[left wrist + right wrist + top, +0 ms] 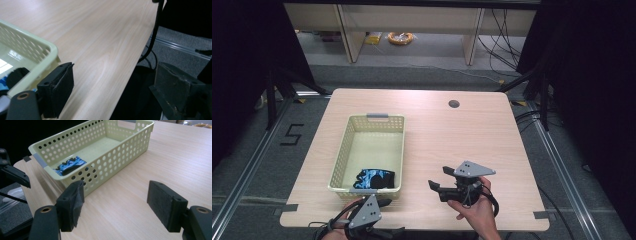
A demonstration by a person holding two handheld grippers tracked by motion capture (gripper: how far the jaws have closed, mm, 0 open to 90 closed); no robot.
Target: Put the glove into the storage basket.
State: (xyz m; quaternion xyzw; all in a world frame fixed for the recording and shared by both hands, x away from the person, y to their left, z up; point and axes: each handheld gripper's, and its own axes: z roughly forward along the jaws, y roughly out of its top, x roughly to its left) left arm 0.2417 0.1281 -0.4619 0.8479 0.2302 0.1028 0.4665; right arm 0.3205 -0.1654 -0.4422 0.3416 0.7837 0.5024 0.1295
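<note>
Wood table (447, 135) — basket (343, 150) near its front-left corner, blue-black item (374, 178) inside. Left gripper (110, 87) & right gripper (115, 206) both spread wide, empty. Risk: left jaw nudging basket rim.

The high view looks forward and down from above the near edge, taking in the whole table (452, 140) with the basket (343, 150) at about 9 o'clock of centre. The left gripper view sits low at the table's near edge, close to the basket's corner (37, 57) at 9 o'clock. The right gripper view looks low across the tabletop toward the basket (110, 157) at 11 o'clock. All three share basket and tabletop.
</note>
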